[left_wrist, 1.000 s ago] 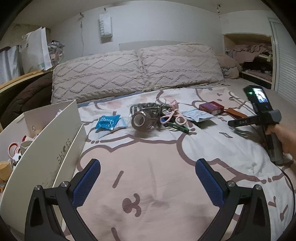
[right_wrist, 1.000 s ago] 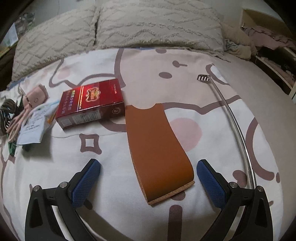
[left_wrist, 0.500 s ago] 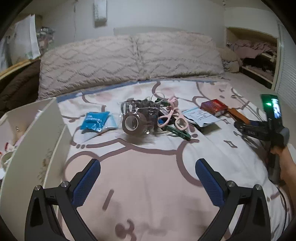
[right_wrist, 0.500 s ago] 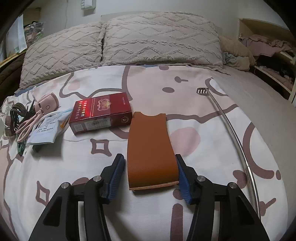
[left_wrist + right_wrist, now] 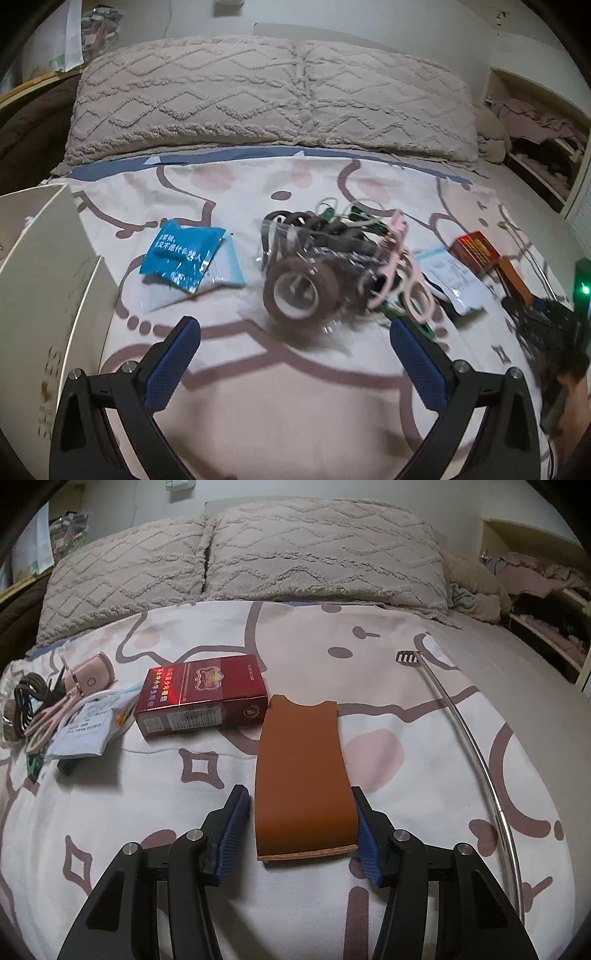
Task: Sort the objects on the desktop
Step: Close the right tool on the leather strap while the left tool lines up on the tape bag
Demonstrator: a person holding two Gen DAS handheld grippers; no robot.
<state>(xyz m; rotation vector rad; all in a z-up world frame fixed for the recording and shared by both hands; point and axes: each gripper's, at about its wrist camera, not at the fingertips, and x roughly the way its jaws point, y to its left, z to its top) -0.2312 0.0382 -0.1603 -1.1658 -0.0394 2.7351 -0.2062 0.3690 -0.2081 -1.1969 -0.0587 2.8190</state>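
My right gripper (image 5: 298,794) is shut on the near end of a brown leather sleeve (image 5: 303,760), which lies flat on the bed sheet with a blue pad against each long edge. A red box (image 5: 201,698) lies just left of the sleeve. My left gripper (image 5: 293,328) is open and empty, and hovers in front of a pile. The pile holds a brown tape roll (image 5: 301,291) in a clear bag, dark hair ties and pink scissors (image 5: 402,280). Left of the pile lies a blue packet (image 5: 181,258).
A white cardboard box (image 5: 40,277) stands at the left edge of the bed. A white sachet (image 5: 86,731) and a pink device (image 5: 90,674) lie left of the red box. A long metal back scratcher (image 5: 465,734) lies at the right. Pillows (image 5: 317,554) line the back.
The right gripper's jaws have gone from wide open to closed on the leather sleeve. The left gripper has moved forward and right, closer to the pile, and stays open.
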